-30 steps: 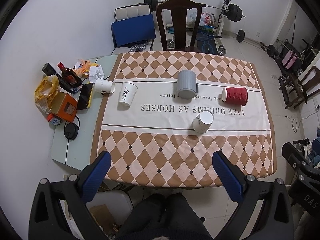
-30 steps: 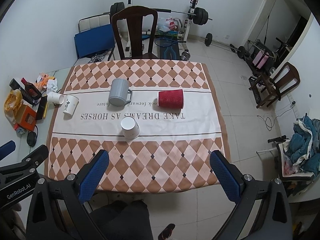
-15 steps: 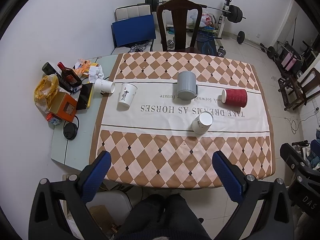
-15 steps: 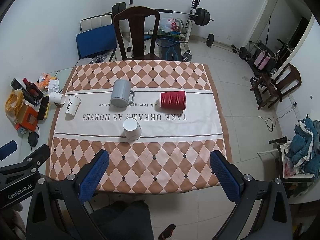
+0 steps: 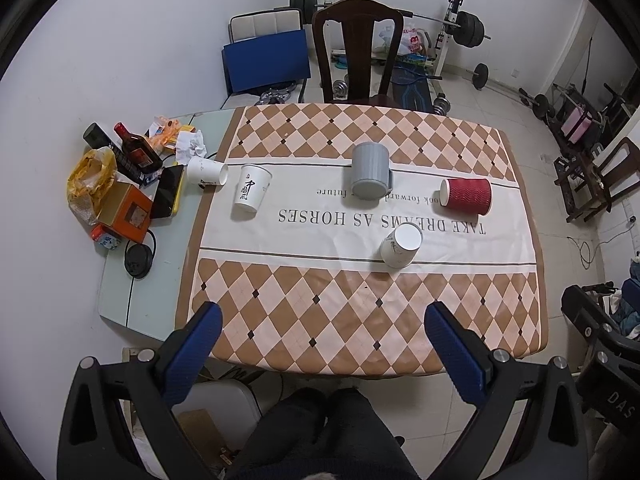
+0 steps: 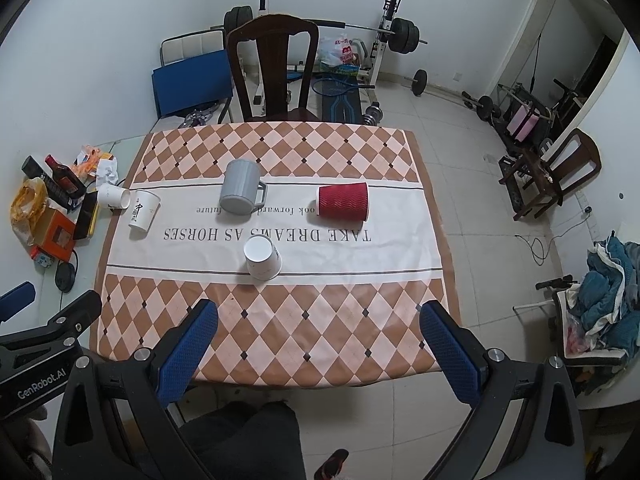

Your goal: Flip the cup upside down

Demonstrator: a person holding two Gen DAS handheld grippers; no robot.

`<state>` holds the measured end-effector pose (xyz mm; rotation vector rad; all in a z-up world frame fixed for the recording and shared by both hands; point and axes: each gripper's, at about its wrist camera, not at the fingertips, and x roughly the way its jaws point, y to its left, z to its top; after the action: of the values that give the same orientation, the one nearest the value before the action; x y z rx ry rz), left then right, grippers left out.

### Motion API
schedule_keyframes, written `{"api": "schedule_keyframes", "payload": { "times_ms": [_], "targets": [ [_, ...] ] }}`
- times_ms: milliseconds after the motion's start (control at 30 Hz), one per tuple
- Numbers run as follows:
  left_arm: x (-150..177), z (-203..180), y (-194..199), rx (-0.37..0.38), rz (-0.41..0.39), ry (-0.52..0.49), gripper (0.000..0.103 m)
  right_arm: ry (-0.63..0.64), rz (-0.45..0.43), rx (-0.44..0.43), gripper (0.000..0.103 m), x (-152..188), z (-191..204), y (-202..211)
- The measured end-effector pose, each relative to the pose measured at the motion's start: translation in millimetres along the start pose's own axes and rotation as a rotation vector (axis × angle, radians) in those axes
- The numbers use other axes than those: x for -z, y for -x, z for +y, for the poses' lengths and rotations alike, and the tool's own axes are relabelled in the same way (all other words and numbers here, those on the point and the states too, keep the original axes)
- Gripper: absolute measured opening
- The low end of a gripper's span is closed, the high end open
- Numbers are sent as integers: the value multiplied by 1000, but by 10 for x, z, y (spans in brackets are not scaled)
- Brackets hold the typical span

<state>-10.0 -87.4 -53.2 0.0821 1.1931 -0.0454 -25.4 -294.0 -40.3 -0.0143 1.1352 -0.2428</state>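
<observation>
So, left gripper (image 5: 322, 330) and right gripper (image 6: 318, 326) both spread wide, holding nothing, red cup (image 6: 343, 202) lying sideways far right on the tablecloth (image 6: 280, 312).

left gripper (image 5: 323, 322): black angular frame | blue textured finger pads (image 5: 456, 356) | silver screw heads on the arms | white "GenRobot.AI" lettering on its side in the right wrist view || right gripper (image 6: 319, 320): same black frame, blue pads (image 6: 187, 354), silver screws || person's legs (image 5: 320, 432): dark trousers
</observation>
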Motion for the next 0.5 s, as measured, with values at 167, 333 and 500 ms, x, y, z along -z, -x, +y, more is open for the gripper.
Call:
{"api": "schedule_keyframes", "payload": {
  "times_ms": [167, 333, 500],
  "targets": [
    [2, -6, -1, 0, -1, 0, 103, 0, 0, 0, 102, -7, 27, -1],
    [-1, -7, -6, -2, 1, 2, 103, 0, 2, 0, 102, -6, 26, 0],
    [3, -1, 0, 1, -1, 3, 103, -1, 1, 1, 102, -8, 25, -4]
  ]
}}
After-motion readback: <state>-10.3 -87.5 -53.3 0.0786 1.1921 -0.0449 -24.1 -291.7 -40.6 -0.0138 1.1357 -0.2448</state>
